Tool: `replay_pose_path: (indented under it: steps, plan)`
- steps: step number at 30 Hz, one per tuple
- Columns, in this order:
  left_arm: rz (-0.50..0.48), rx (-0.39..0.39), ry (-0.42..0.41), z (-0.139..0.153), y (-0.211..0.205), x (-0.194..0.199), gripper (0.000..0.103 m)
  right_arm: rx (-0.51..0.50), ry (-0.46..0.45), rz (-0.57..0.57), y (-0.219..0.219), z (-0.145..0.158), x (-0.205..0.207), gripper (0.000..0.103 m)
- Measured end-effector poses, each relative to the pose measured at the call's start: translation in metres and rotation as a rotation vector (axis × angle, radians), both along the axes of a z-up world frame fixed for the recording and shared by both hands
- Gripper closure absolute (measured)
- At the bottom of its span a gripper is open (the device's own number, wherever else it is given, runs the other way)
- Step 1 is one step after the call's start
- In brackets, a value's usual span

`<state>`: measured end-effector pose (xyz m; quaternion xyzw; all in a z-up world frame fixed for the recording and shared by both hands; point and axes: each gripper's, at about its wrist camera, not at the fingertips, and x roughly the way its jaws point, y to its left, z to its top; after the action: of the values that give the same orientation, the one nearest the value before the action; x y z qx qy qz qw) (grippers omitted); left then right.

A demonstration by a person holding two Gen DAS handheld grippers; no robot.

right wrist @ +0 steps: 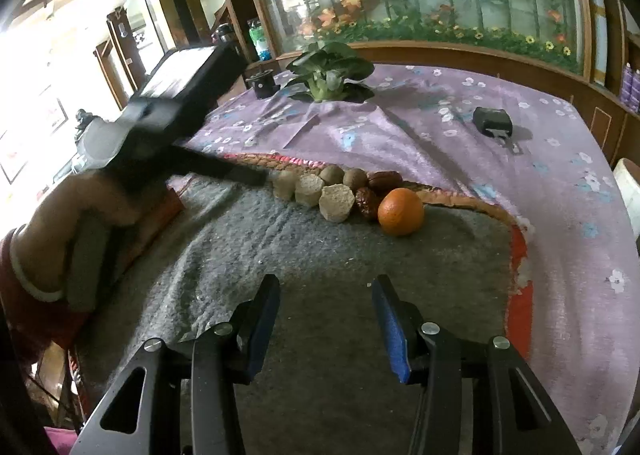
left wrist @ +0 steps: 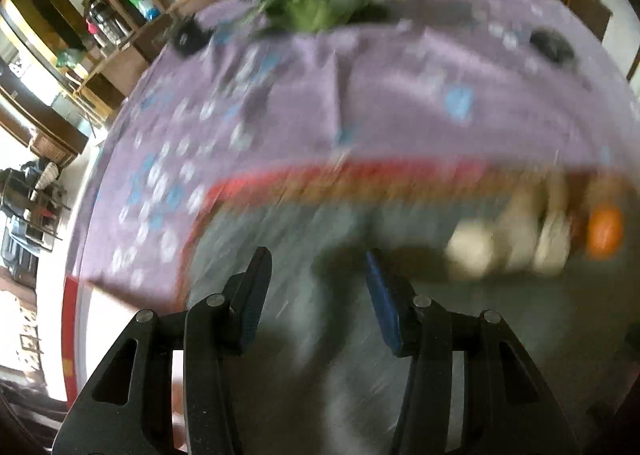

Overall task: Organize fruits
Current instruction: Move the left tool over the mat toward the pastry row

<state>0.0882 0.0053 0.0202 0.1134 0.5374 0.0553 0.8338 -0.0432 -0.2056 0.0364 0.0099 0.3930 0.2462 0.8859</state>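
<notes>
Looking along the left gripper [left wrist: 318,267], the blurred left wrist view shows its blue-padded jaws apart with nothing between them, above a grey felt mat [left wrist: 280,335], with pale fruit pieces [left wrist: 472,251] and a round orange fruit [left wrist: 605,231] at the right. The right wrist view shows the right gripper [right wrist: 326,295] likewise open and empty over the mat [right wrist: 320,247]; the fruits lie in a row along its far woven edge, the orange fruit [right wrist: 401,211] rightmost, beside wrinkled red dates [right wrist: 367,202], and the left gripper's fingertips [right wrist: 250,176] just beside the row's left end.

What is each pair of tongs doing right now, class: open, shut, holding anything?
Left tongs: open, empty.
Right tongs: open, empty, over the grey mat.
</notes>
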Motion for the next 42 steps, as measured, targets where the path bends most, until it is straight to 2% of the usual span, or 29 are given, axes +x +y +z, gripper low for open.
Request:
replay_pose_path:
  steps: [4, 10, 13, 16, 17, 20, 23, 25, 28, 31, 38, 40, 42]
  plan:
    - [0.038, -0.081, -0.04, 0.017, 0.024, -0.02, 0.055, 0.015, -0.005, 0.011, 0.001, 0.001, -0.001, 0.056]
    - [0.011, -0.173, -0.11, 0.032, -0.006, 0.003, 0.055, 0.017, -0.004, 0.007, 0.0, 0.001, -0.001, 0.056]
    - [0.029, -0.12, -0.133, 0.026, -0.024, 0.028, 0.055, 0.026, 0.004, 0.001, -0.002, 0.0, 0.001, 0.056]
    - [0.05, 0.003, -0.108, 0.01, -0.03, 0.043, 0.055, 0.025, 0.012, -0.003, -0.004, -0.002, 0.002, 0.056]
    - [0.05, 0.017, -0.096, 0.005, -0.029, 0.043, 0.055, 0.026, 0.014, -0.004, -0.004, -0.003, 0.002, 0.056]
    - [0.009, 0.021, -0.096, 0.003, -0.027, 0.029, 0.055, 0.036, 0.019, -0.001, -0.006, -0.004, 0.004, 0.056]
    - [-0.116, 0.0, -0.046, -0.003, -0.037, -0.007, 0.055, 0.037, 0.02, 0.003, -0.006, -0.004, 0.003, 0.056]
    - [-0.187, 0.014, -0.048, 0.001, -0.041, -0.028, 0.055, 0.035, 0.013, 0.003, -0.007, -0.003, 0.002, 0.056]
    - [-0.08, -0.1, -0.136, 0.029, -0.019, -0.024, 0.055, 0.05, 0.008, 0.0, -0.009, -0.001, 0.001, 0.055]
    - [-0.051, -0.096, -0.162, 0.04, -0.02, 0.0, 0.055, 0.057, 0.008, 0.004, -0.008, -0.001, 0.0, 0.054]
    - [-0.077, 0.005, -0.081, 0.006, -0.049, 0.042, 0.055, 0.059, 0.028, -0.012, -0.013, -0.005, 0.005, 0.054]
    - [-0.089, 0.036, -0.093, 0.004, -0.049, 0.037, 0.054, 0.057, 0.033, -0.013, -0.014, -0.006, 0.005, 0.054]
    - [-0.133, 0.068, -0.063, 0.002, -0.048, 0.02, 0.054, 0.057, 0.032, -0.009, -0.014, -0.006, 0.004, 0.054]
